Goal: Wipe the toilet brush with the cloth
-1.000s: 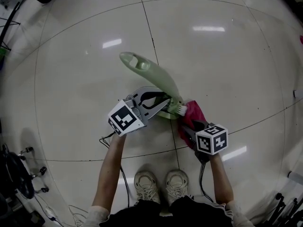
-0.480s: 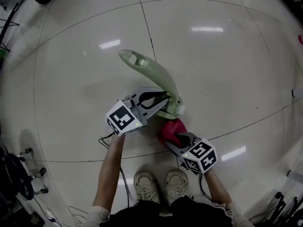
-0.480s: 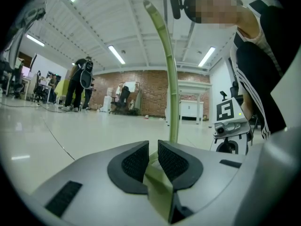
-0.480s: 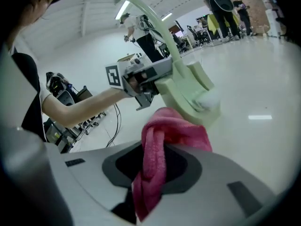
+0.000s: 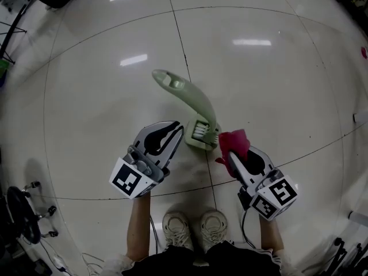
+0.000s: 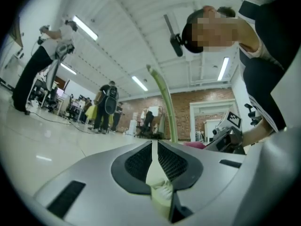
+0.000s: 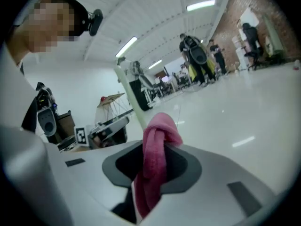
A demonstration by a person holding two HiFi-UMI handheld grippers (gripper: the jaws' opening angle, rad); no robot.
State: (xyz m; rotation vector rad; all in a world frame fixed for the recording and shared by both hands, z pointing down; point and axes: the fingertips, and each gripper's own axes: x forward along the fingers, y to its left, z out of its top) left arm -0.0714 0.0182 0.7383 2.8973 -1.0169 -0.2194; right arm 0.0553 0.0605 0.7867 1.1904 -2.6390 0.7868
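In the head view the pale green toilet brush (image 5: 195, 105) is held above the floor, handle pointing away, white bristles (image 5: 200, 132) facing up. My left gripper (image 5: 176, 130) is shut on the brush's head end; in the left gripper view (image 6: 154, 149) the jaws pinch green plastic and bristles (image 6: 162, 192), and the handle (image 6: 163, 102) rises beyond. My right gripper (image 5: 231, 154) is shut on the pink cloth (image 5: 233, 141), which bunches just right of the brush head, apart from it. In the right gripper view (image 7: 157, 142) the cloth (image 7: 156, 159) hangs between the jaws and the handle (image 7: 133, 100) shows at left.
Glossy tiled floor (image 5: 259, 85) lies all around. The person's shoes (image 5: 198, 226) are below the grippers, with cables (image 5: 129, 171) beside them. Black stands and gear (image 5: 20, 211) sit at the lower left edge. Several people (image 6: 106, 107) stand far off.
Both grippers have risen and drawn back toward the person. The cloth has come away from the brush head. The brush has lifted and turned with the left gripper, bristles now showing.
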